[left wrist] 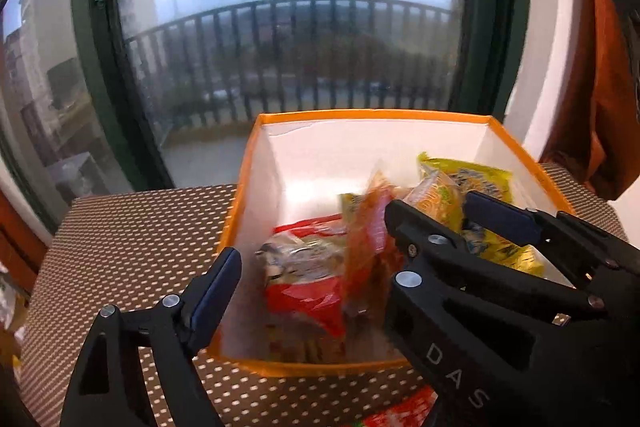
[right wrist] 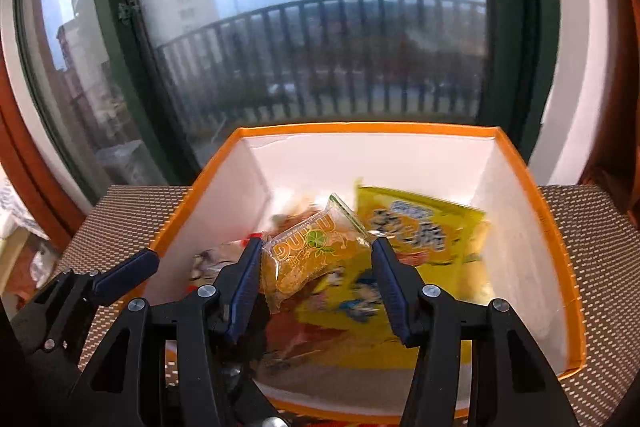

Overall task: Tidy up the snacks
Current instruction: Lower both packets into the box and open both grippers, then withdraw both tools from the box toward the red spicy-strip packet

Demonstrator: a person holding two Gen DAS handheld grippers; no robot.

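An orange-rimmed box (left wrist: 360, 115) (right wrist: 360, 127) with white walls stands on the table and holds a yellow bag (left wrist: 480, 183) (right wrist: 420, 223) and a red packet (left wrist: 304, 291). My left gripper (left wrist: 312, 233) hangs over the box's near left corner, jaws wide open. A blurred orange-red packet (left wrist: 368, 247) is loose between them, touching neither pad. My right gripper (right wrist: 316, 247) is over the box, shut on a clear orange jelly packet (right wrist: 312, 255) (left wrist: 436, 199). One of its fingers (left wrist: 500, 215) shows in the left wrist view.
The box rests on a brown dotted mat (left wrist: 132, 227) in front of a large window with a railing outside. A red-and-white snack pack (left wrist: 400, 411) lies on the mat just in front of the box. Orange fabric (left wrist: 600, 67) hangs at the right.
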